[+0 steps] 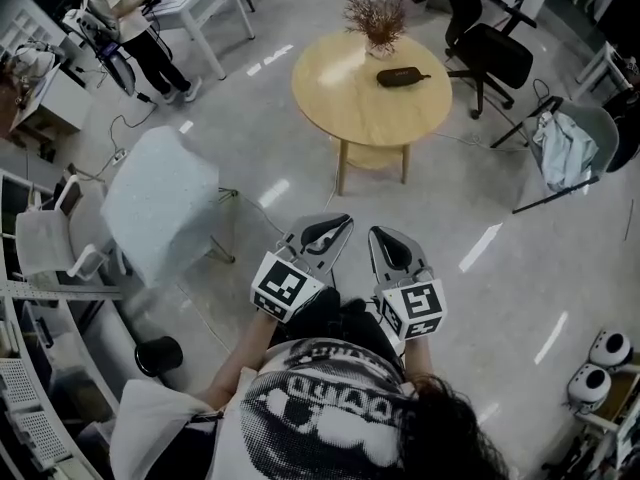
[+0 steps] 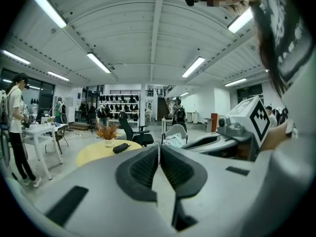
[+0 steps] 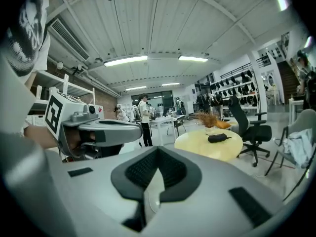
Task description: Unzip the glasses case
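Observation:
A dark glasses case (image 1: 401, 76) lies on a round pale-wood table (image 1: 345, 98) far ahead of me, next to a vase of dried flowers (image 1: 377, 20). It shows small in the left gripper view as the case (image 2: 120, 148) and in the right gripper view as the case (image 3: 217, 138). My left gripper (image 1: 340, 220) and right gripper (image 1: 377, 232) are held side by side close to my body, well short of the table. Both are shut with nothing between the jaws.
A black office chair (image 1: 492, 58) stands right of the table, and a grey chair with cloth draped on it (image 1: 566, 146) farther right. A light padded chair (image 1: 160, 203) sits to my left. A person (image 1: 135, 23) stands by white desks at the far left.

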Demonstrator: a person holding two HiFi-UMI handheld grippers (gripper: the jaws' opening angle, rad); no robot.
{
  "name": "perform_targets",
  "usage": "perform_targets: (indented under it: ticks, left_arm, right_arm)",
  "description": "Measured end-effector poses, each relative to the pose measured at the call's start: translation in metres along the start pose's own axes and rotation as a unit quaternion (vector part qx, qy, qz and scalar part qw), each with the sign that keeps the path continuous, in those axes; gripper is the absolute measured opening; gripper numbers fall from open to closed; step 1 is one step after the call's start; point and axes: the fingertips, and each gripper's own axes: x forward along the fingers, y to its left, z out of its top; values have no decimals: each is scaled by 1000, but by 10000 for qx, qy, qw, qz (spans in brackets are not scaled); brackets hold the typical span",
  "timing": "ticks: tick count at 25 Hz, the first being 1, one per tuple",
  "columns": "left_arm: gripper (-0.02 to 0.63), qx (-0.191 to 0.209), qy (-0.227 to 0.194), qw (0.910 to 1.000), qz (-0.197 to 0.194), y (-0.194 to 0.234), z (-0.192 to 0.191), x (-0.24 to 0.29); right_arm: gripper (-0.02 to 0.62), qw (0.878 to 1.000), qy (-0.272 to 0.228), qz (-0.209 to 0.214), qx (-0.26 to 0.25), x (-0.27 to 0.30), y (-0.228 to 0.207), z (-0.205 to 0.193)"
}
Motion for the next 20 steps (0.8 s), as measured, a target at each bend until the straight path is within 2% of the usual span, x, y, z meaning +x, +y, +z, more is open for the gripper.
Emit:
perform_targets:
  ticks: [9, 20]
  left_arm:
    - [21, -6, 95, 9999, -37, 41, -6, 16]
    - [21, 157, 2, 9986, -512, 155, 2, 40]
  right_arm:
    - [-1, 9999, -1, -123, 85, 39, -20, 8]
    - [0, 9977, -15, -656, 153, 144, -42, 42]
